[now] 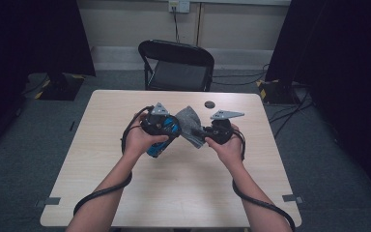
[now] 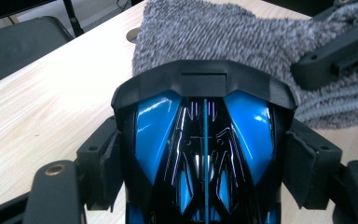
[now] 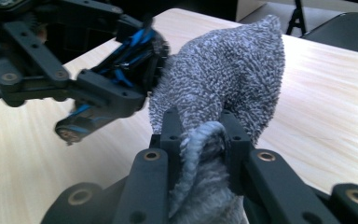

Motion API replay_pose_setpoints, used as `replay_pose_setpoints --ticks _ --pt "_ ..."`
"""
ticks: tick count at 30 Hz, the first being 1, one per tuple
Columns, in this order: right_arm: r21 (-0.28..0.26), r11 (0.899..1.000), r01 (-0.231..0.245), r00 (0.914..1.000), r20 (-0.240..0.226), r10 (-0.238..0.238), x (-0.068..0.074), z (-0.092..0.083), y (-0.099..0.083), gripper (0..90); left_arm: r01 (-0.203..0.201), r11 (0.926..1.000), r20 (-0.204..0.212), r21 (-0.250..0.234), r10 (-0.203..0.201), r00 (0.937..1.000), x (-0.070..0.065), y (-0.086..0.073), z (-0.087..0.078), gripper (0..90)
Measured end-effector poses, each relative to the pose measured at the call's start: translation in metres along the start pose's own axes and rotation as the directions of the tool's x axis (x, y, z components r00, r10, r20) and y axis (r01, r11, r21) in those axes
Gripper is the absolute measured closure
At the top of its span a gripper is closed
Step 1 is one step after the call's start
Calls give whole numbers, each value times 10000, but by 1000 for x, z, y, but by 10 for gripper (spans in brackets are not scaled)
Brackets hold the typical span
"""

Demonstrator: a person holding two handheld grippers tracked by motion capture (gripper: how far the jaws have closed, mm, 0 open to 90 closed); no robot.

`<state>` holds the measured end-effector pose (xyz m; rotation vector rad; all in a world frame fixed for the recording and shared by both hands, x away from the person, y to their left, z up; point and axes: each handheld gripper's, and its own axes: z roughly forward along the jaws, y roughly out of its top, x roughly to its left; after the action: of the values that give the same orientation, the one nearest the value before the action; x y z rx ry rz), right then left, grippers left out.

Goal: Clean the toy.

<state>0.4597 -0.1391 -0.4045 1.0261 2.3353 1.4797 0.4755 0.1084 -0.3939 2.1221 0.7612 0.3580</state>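
Note:
My left gripper (image 1: pixel 163 126) (image 2: pixel 205 163) is shut on a glossy blue and black plastic object (image 1: pixel 158 145) (image 2: pixel 205 140), with its pads pressing on both sides. A grey knitted cloth (image 1: pixel 189 124) (image 2: pixel 223 37) (image 3: pixel 233 70) drapes against the object's far end. My right gripper (image 1: pixel 204 131) (image 3: pixel 200 135) is shut on a bunched fold of that cloth. Both grippers are held above the middle of the wooden table (image 1: pixel 174 193), facing each other. In the right gripper view, the left gripper (image 3: pixel 74 79) and the blue object (image 3: pixel 130 51) sit at the upper left, touching the cloth.
A small dark round disc (image 1: pixel 209 104) (image 2: pixel 133 33) lies on the table behind the grippers. A black folding chair (image 1: pixel 176 65) stands beyond the table's far edge. Cables trail from both grippers along the forearms.

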Motion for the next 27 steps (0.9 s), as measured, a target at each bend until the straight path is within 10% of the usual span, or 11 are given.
replay_pose_setpoints --ticks 27 --pt "533 9982 280 9989 -398 -259 11 17 -10 753 140 9999 73 81 -141 9999 1 4 3 257"
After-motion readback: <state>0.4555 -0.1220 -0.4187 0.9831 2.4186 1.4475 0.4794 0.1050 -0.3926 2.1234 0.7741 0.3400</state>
